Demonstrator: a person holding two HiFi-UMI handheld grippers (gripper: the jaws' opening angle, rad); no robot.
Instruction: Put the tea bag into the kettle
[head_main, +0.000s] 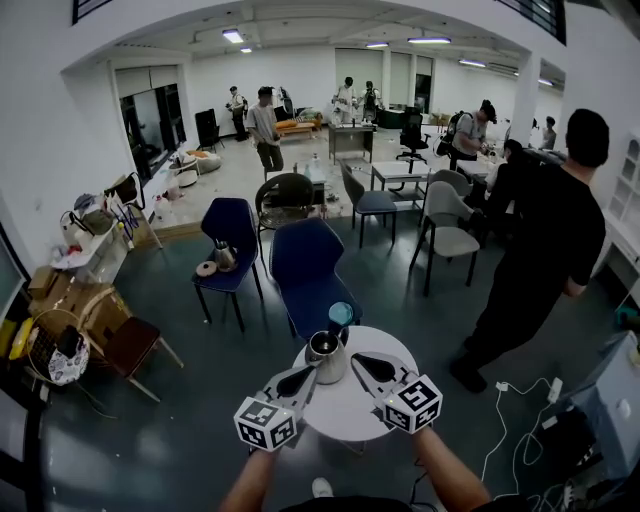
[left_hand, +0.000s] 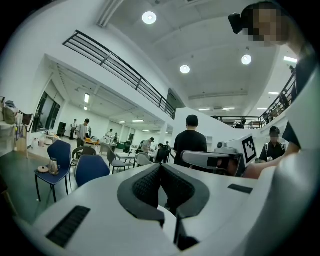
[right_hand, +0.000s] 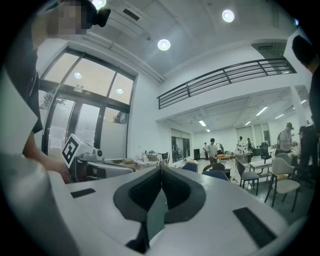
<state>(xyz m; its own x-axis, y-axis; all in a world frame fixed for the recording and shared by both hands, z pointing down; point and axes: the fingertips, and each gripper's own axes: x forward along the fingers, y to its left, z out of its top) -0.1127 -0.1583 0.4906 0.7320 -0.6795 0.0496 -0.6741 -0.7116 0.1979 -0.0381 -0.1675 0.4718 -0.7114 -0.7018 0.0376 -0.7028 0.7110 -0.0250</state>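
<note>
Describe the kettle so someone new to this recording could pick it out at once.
Find the small round white table at the bottom centre of the head view, before a dark blue chair. The kettle stands at its far edge: squat and silvery, lower than the blue-topped item just behind it.

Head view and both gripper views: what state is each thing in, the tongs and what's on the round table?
Left tongs: shut, empty.
Right tongs: shut, empty.
Silver metal kettle: upright on round white table; lid state unclear.
Blue-topped cup: upright behind the kettle.
Tea bag: not in sight.
</note>
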